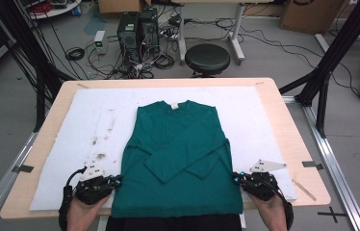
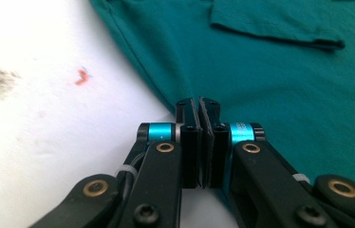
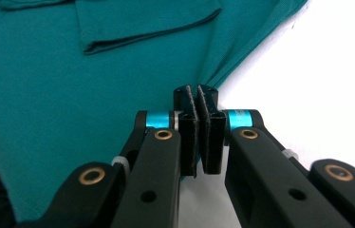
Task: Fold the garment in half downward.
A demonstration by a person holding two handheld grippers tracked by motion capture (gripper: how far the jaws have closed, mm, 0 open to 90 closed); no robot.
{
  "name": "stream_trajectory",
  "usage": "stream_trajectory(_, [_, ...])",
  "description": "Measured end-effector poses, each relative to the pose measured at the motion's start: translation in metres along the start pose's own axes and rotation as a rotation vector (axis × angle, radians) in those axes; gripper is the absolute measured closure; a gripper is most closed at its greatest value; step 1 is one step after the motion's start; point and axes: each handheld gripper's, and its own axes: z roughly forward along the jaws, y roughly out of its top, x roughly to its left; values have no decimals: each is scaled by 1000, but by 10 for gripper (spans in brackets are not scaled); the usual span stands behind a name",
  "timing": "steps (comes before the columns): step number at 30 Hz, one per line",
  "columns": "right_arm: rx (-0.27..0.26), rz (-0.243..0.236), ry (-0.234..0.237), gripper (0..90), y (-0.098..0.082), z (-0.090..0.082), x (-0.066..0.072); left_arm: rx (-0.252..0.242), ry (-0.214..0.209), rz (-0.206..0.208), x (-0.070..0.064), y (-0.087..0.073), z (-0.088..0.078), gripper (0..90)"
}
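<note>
A teal long-sleeved sweater (image 1: 178,154) lies flat on the white mat (image 1: 264,110), collar away from me, with both sleeves folded across its front. My left gripper (image 1: 115,179) is low at the sweater's left side edge near the hem. Its jaws are shut, and the tips (image 2: 202,100) sit right at the cloth's edge (image 2: 284,85) with nothing seen between the pads. My right gripper (image 1: 236,179) mirrors it at the right side edge. It too is shut, its tips (image 3: 196,89) at the border of the sweater (image 3: 47,95) and the mat. A folded sleeve cuff (image 3: 147,23) lies beyond.
The mat covers most of a wooden table (image 1: 284,125) and carries dark smudges (image 1: 102,156) and a small orange mark (image 2: 83,76) left of the sweater. Beyond the table stand a black stool (image 1: 207,58), computer towers (image 1: 137,29) and cables. Black frame posts (image 1: 322,77) flank the table.
</note>
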Motion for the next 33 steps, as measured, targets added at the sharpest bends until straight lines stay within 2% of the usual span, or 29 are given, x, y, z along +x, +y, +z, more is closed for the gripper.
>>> stream_trajectory(7, [-10,-19,18,883,-14,-12,8,-6,-46,23,-8,-12,-11,872])
stream_trajectory(14, [-20,-18,27,883,-26,-21,13,-5,-61,50,-18,-20,-18,872])
stream_trajectory(22, [-30,-18,31,876,-32,-26,16,-4,-100,43,-18,-22,-20,869])
stream_trajectory(23, [-31,-16,33,846,-32,-26,16,-16,-103,36,-16,-22,-20,861])
stream_trajectory(26, [-52,-15,36,663,-28,-25,13,-66,-110,17,-12,-18,-22,688])
stream_trajectory(27, [-74,-18,21,564,-26,-25,12,-87,-108,13,-10,-15,-23,626])
stream_trajectory(29, [-105,-11,4,478,-19,-24,8,-131,-105,7,-7,-9,-23,576])
stream_trajectory(31, [-135,-2,-33,349,-11,-23,2,-169,-86,7,-2,-2,-21,495])
stream_trajectory(33, [-153,22,-39,311,-3,-19,-6,-205,-69,14,3,7,-16,449])
